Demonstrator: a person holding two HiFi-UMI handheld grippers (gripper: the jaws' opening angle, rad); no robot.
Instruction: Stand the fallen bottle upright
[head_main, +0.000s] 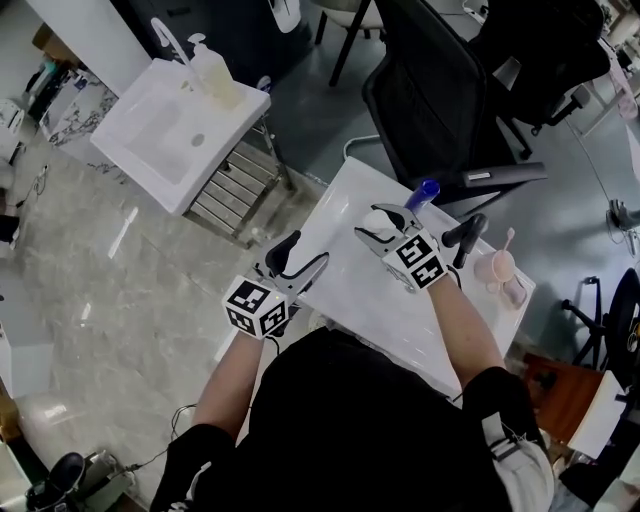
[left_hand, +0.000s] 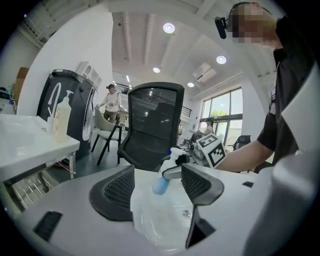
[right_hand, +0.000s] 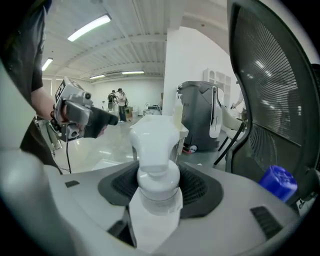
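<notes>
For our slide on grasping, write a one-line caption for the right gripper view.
Right claw clamped on a white bottle, with a mesh chair behind.

left hand-held gripper (left_hand: 158, 170) agape, bottle (left_hand: 161, 185) beyond (tilted)

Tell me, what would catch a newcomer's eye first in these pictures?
First, the white spray bottle clamped in the right gripper, over the white table at the middle of the head view. Next comes the left gripper beside it, its jaws apart and empty. A white washbasin stands on the floor at the upper left.
</notes>
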